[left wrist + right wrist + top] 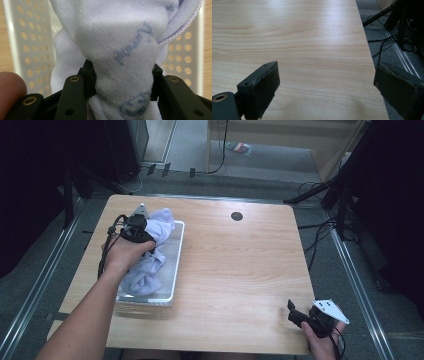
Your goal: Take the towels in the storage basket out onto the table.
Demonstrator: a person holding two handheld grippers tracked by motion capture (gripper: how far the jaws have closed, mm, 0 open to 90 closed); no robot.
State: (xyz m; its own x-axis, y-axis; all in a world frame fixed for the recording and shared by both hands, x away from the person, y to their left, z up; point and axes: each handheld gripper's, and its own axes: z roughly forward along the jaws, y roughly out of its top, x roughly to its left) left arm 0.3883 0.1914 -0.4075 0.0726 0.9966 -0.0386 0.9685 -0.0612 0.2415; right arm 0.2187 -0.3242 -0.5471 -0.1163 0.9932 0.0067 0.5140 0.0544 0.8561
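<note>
Pinched between the left gripper's [122, 86] jaws is a bunched fold of a pale lilac towel [150, 247]; the left gripper view shows the cloth squeezed between them, faint blue printing on its nap, and a fingertip [11, 90] at the near left edge. Right gripper [327, 85] jaws stand spread wide apart with nothing between them, bare wood showing in the gap. By size: the wooden table [235, 265] takes up most of the high view, with grey floor and dark stands around it and cables trailing at the far and right sides. On its left half sits a white perforated tray [177, 265], long side running near to far, and the towel lies heaped in it, spilling over its far end. The left hand [125, 252] holds its gripper [137, 230] over the far part of the tray, above the towel. The right hand [320, 342] holds its gripper [300, 316] at the table's near right corner, well apart from the tray. A small dark round grommet [237, 216] sits near the far edge.
</note>
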